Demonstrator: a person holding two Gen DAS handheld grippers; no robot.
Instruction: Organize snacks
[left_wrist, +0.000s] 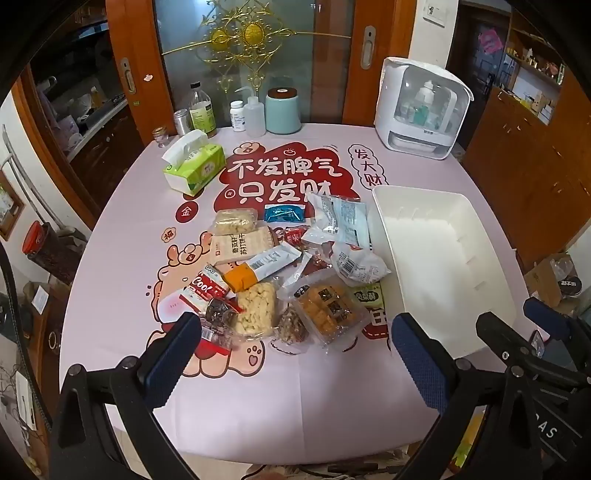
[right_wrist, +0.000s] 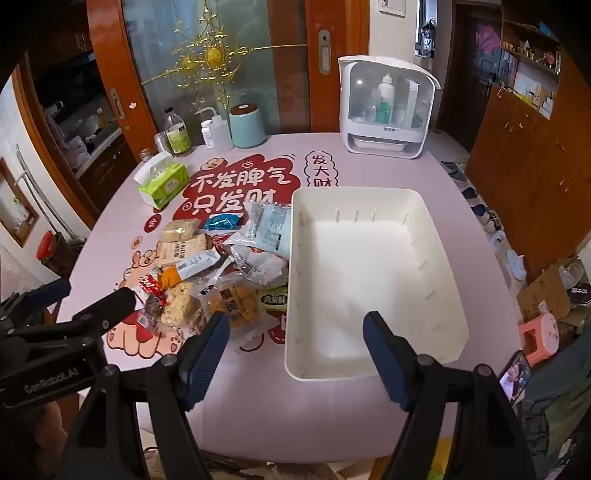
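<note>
A pile of snack packets (left_wrist: 288, 269) lies on the pink table, also seen in the right wrist view (right_wrist: 221, 273). It holds a clear pack of golden pastries (left_wrist: 327, 308), a puffed rice bar (left_wrist: 256, 308) and a blue packet (left_wrist: 283, 213). An empty white bin (left_wrist: 443, 258) stands right of the pile; it also shows in the right wrist view (right_wrist: 369, 280). My left gripper (left_wrist: 295, 354) is open and empty above the table's near edge, before the pile. My right gripper (right_wrist: 295, 354) is open and empty over the bin's near left corner.
A green tissue box (left_wrist: 195, 168), bottles (left_wrist: 202, 110), a teal canister (left_wrist: 282, 110) and a white countertop appliance (left_wrist: 421, 110) stand along the table's far side. Wooden doors with glass lie behind. Wooden cabinets (right_wrist: 535, 166) and boxes on the floor are at the right.
</note>
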